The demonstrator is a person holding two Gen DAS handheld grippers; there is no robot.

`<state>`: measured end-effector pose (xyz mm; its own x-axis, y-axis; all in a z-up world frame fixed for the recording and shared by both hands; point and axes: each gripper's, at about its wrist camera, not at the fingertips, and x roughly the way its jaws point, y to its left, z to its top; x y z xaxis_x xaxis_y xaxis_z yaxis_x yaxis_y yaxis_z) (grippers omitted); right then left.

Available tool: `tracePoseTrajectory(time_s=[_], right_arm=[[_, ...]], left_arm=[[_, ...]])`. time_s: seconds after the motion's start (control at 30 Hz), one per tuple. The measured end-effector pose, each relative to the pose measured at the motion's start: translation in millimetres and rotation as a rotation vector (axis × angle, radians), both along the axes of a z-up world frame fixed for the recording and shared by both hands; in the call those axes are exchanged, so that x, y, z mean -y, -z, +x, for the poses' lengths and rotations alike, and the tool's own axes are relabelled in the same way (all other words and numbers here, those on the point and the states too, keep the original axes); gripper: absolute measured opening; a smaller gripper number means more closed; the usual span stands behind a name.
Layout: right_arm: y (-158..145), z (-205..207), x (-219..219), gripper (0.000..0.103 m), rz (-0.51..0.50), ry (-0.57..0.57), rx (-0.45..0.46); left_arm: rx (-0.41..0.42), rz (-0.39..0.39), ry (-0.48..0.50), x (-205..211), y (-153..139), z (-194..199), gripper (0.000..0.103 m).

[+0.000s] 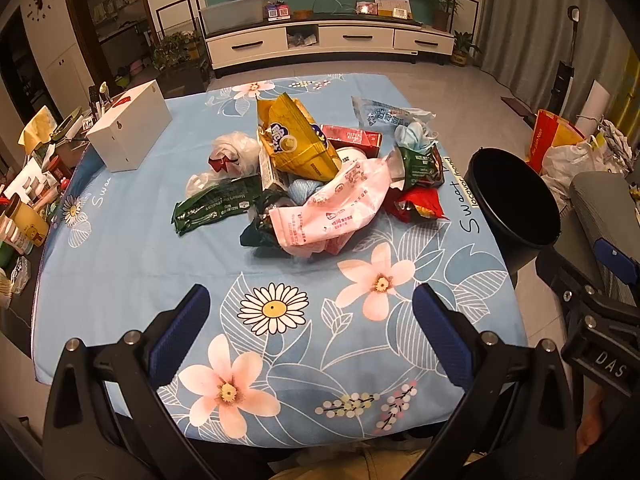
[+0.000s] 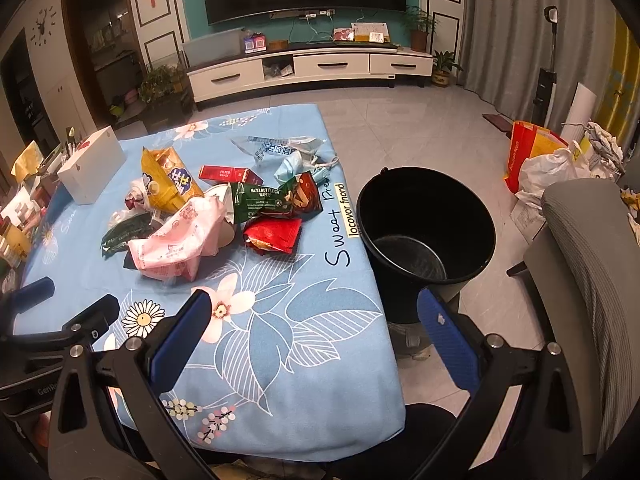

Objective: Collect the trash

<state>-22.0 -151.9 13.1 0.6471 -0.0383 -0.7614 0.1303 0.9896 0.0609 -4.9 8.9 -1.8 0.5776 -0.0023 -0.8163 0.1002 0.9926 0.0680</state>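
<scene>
A pile of trash sits mid-table on the blue floral cloth [image 1: 120, 264]: a pink wrapper [image 1: 332, 208], a yellow snack bag [image 1: 296, 140], a green wafer wrapper [image 1: 212, 208], a red packet [image 1: 420, 204], a red box [image 1: 352, 138] and a clear blue-printed bag [image 1: 384, 114]. My left gripper [image 1: 310, 308] is open and empty, near the table's front edge, short of the pile. My right gripper [image 2: 316, 316] is open and empty over the table's right front corner. An empty black bucket [image 2: 424, 224] stands on the floor right of the table. The pile also shows in the right wrist view [image 2: 180, 240].
A white box [image 1: 128, 128] stands at the table's far left. Bottles and clutter [image 1: 24, 216] line the left side. A grey chair [image 2: 592, 280] is at the right, with bags [image 2: 552, 160] on the floor beyond. A TV stand [image 1: 328, 40] lies far ahead.
</scene>
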Motion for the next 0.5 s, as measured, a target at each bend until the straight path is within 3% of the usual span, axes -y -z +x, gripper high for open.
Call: tracePoseTrajectory(time_s=[0.5], right_arm=[[0.5, 0.3, -0.8, 0.1, 0.0, -0.002, -0.002]], left_arm=[[-0.007, -0.004, 0.001, -0.3, 4.8, -0.8, 0.101]])
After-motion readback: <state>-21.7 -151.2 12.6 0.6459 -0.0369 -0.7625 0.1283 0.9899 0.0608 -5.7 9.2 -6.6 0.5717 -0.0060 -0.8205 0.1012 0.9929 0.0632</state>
